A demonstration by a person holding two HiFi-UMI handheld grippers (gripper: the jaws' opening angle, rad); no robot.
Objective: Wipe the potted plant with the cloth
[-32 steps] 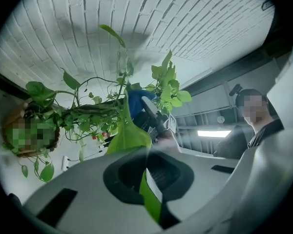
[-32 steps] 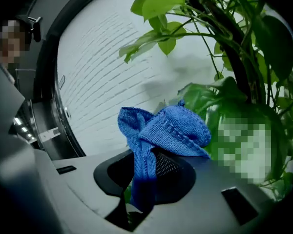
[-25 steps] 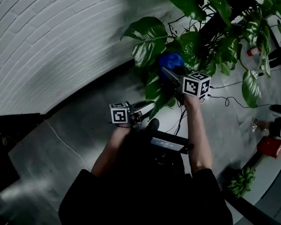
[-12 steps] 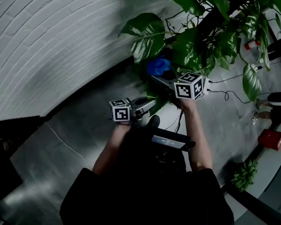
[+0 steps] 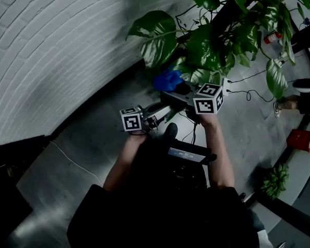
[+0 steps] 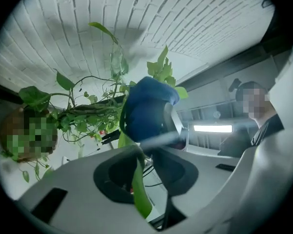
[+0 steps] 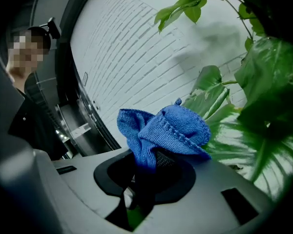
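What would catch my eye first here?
The bright blue cloth stands out, clamped in the right hand-held gripper and held close to the big glossy leaves of the potted plant by the white brick wall. Beside it, the left hand-held gripper, whose jaws have just been opening, has a green leaf between them.

Head view dim, underexposed; lower half nearly black; brick wall (image 5: 57,50) mid-grey w/ soft shadows; both gripper views fisheye, black vignette round edges, foreground out of focus; light strip (image 6: 212,128) glares; cloth (image 6: 146,108) smeared in left gripper view, sharper in right.
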